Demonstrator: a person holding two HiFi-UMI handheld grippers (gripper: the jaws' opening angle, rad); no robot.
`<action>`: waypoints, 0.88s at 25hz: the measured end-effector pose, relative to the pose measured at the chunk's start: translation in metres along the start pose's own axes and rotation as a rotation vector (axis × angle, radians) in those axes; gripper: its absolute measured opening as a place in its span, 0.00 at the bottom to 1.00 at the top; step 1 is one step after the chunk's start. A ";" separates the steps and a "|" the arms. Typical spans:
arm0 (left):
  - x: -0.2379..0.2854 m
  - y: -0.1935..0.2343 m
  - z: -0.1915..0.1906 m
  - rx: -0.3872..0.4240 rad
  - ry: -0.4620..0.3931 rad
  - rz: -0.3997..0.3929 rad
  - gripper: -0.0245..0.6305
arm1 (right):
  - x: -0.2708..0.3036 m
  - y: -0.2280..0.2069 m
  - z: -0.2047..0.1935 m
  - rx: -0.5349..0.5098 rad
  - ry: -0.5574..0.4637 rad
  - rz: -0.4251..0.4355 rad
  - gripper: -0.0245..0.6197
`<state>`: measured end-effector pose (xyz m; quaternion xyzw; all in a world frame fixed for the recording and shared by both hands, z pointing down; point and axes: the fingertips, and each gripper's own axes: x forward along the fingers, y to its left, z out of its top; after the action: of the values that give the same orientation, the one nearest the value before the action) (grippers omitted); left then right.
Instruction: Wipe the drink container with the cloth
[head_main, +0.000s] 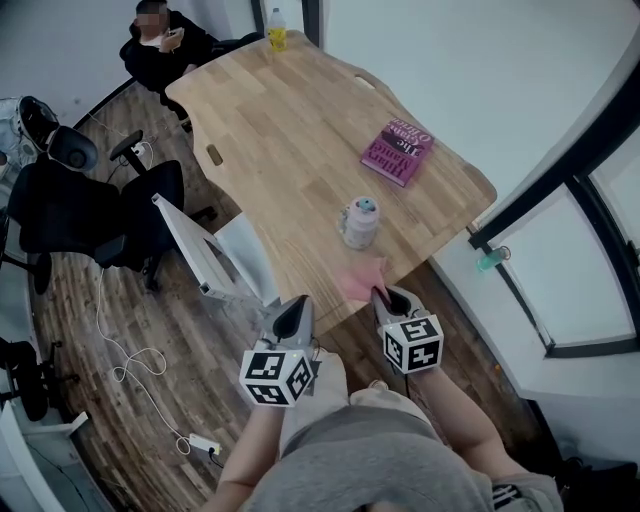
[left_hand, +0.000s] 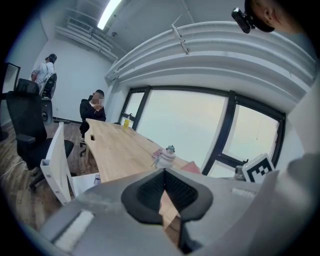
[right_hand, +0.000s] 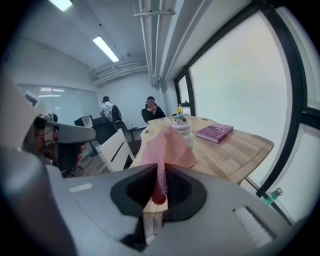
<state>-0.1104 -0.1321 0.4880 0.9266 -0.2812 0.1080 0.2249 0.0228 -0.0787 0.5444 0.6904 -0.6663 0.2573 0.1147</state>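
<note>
Cloth (right_hand: 171, 144), pink and limp, is what the right gripper (right_hand: 160, 169) carries. It folds and drapes under its own weight, so it looks light, soft and unlikely to slip once pinched, though a loose corner could drag. The fingers (right_hand: 137, 189) are pressed together on one edge of it. The rest spreads forward over the near edge of the counter (head_main: 290, 130); whether it rests there I cannot tell. The drink container (head_main: 360, 222) stands upright on the counter just beyond the cloth, with a pink book (head_main: 397, 156) farther along. It is small, pale and rounded with a teal cap, and is probably smooth, light and easy to tip or push along when rubbed. It would best be steadied around its wider lower body. The left gripper (head_main: 294, 308) hangs off the counter's near edge beside the right one. Its fingers (left_hand: 150, 192) are closed tip to tip on nothing and touch neither cloth nor container.
</note>
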 end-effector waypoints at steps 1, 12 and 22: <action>-0.005 -0.006 -0.003 -0.005 -0.005 0.010 0.04 | -0.010 0.001 0.001 -0.006 -0.010 0.011 0.08; -0.053 -0.078 -0.031 -0.002 -0.041 0.055 0.04 | -0.107 0.015 -0.003 -0.058 -0.092 0.104 0.08; -0.078 -0.129 -0.053 0.012 -0.061 0.057 0.04 | -0.167 0.016 -0.015 -0.069 -0.143 0.149 0.08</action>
<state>-0.1049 0.0255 0.4628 0.9225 -0.3137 0.0876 0.2073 0.0072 0.0708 0.4693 0.6513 -0.7306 0.1922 0.0710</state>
